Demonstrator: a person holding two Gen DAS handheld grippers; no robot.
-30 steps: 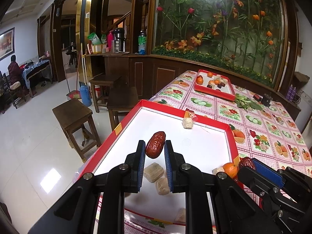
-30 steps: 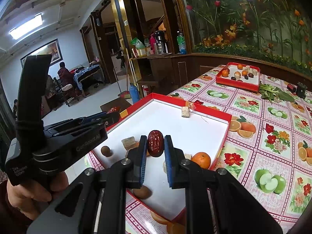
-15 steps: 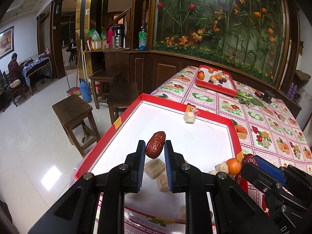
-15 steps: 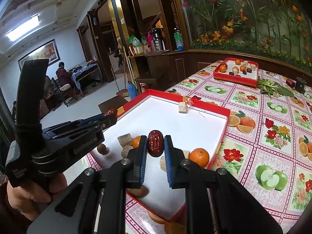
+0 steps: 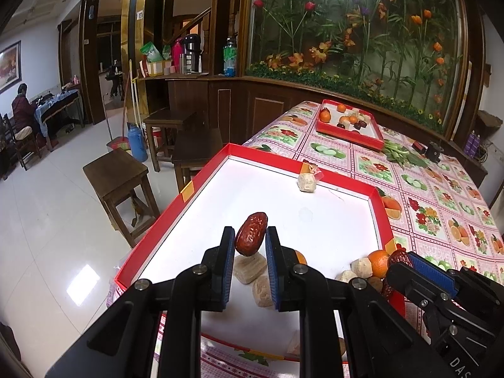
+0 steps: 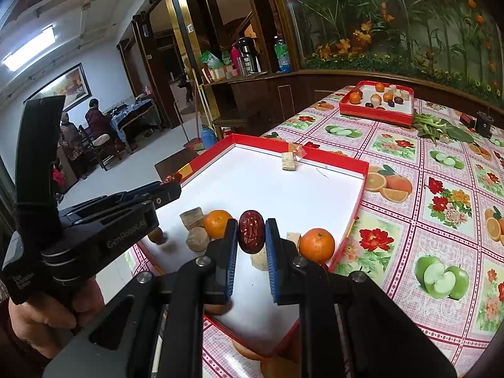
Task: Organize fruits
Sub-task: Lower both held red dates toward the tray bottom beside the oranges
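Partly, your grippers hid the nearer fruits in the red-rimmed white tray (image 6: 352, 186); each gripper, left (image 5: 250, 241) and right (image 6: 251, 234), pinched a wrinkled dark-red date (image 5: 251, 233) (image 6: 251, 231).

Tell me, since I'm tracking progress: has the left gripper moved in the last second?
Yes. The left gripper, shut on a date, has pulled back and risen: the near tray's far rim sits farther off.
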